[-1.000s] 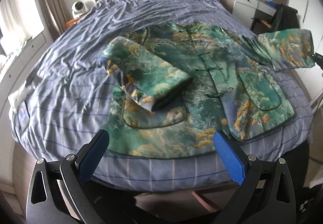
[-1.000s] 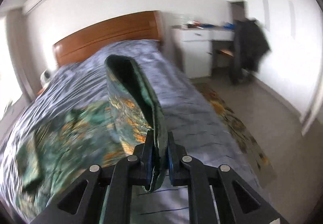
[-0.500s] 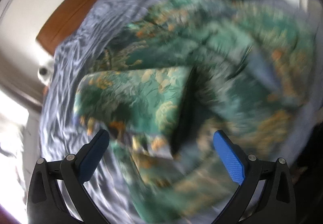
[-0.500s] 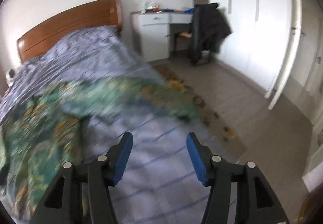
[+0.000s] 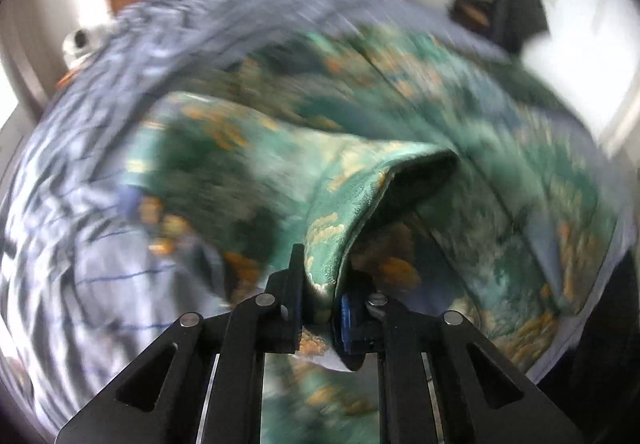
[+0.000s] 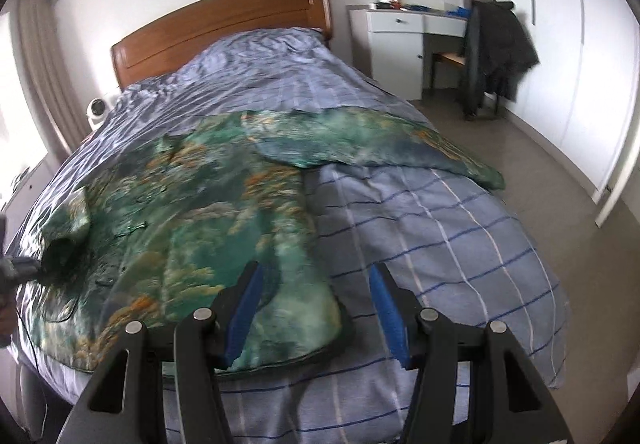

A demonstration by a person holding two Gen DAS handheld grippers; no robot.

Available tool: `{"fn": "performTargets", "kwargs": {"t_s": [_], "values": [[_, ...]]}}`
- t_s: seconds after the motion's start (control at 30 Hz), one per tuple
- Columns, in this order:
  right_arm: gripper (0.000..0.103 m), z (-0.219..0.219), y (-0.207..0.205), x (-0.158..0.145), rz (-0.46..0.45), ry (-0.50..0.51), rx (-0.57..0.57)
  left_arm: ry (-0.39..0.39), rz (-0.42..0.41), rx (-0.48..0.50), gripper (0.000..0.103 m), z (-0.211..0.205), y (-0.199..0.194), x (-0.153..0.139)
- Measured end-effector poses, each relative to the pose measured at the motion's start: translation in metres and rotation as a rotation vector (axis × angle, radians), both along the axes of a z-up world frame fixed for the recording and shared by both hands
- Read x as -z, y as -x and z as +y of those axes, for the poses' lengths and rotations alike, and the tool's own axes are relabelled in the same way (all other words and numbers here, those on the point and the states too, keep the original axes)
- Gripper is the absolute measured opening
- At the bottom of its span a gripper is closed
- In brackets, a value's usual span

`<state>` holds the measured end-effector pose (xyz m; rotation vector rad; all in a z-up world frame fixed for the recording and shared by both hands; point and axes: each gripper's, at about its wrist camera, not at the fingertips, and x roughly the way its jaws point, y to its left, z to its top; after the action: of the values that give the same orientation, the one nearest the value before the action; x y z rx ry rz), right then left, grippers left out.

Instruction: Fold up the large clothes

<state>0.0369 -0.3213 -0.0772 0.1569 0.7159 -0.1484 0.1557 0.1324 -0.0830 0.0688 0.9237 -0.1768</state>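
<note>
Left claw (image 5: 320, 308) clamped on sleeve cuff (image 5: 328, 244); sleeve runs ahead and leftward over jacket (image 6: 192, 204) on bed (image 6: 440, 244). Right claw (image 6: 316, 308) apart, unloaded, hem corner just ahead-left.

Green jacket (image 6: 208, 212) across bed (image 6: 440, 236)

You see the jacket (image 6: 208, 204), green brocade with orange and cream patches, spread front-up on the bed; one sleeve (image 6: 372, 140) lies outstretched, the other sleeve's cuff (image 5: 360, 204) lifted.
</note>
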Motion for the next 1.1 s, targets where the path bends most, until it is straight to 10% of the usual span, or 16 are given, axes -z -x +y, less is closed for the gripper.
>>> {"fn": "performTargets", "kwargs": {"t_s": [0.3, 0.47, 0.8, 1.1], "values": [[0.056, 0.03, -0.005, -0.011, -0.033, 0.037, -0.1, 0.12, -0.122, -0.543, 0.025, 0.176, 0.066, -0.055], [0.057, 0.037, -0.009, -0.007, -0.024, 0.037, -0.117, 0.12, -0.132, -0.769, 0.06, 0.222, 0.106, -0.046], [0.073, 0.0, -0.028, 0.026, 0.098, -0.037, -0.087, 0.345, 0.03, -0.449, 0.096, 0.113, 0.092, 0.013], [0.073, -0.025, -0.05, 0.082, 0.252, -0.178, -0.169, 0.267, 0.206, -0.273, 0.096, 0.033, 0.055, 0.08]]}}
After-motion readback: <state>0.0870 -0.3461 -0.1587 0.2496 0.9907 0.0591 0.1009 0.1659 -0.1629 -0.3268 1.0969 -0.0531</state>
